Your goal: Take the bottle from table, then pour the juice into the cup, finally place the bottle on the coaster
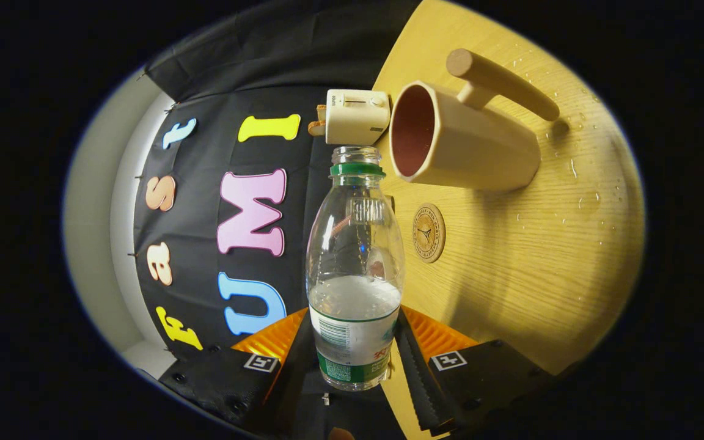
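Observation:
My gripper (354, 342) is shut on a clear plastic bottle (355, 269), both fingers pressing its labelled lower body. The bottle has a green neck ring, no cap, and clear liquid filling its lower part. The whole view is rolled sideways, so the wooden table (529, 269) stands like a wall beside the bottle. A beige cup (462, 140) with a long wooden handle (502, 82) stands on that table, its open mouth just beyond the bottle's mouth. A small round wooden coaster (429, 232) lies on the table between the cup and my fingers.
A cream toaster (357, 116) with a slice of bread sits beyond the bottle's mouth, near the cup. Water droplets (572, 168) are scattered on the table past the cup.

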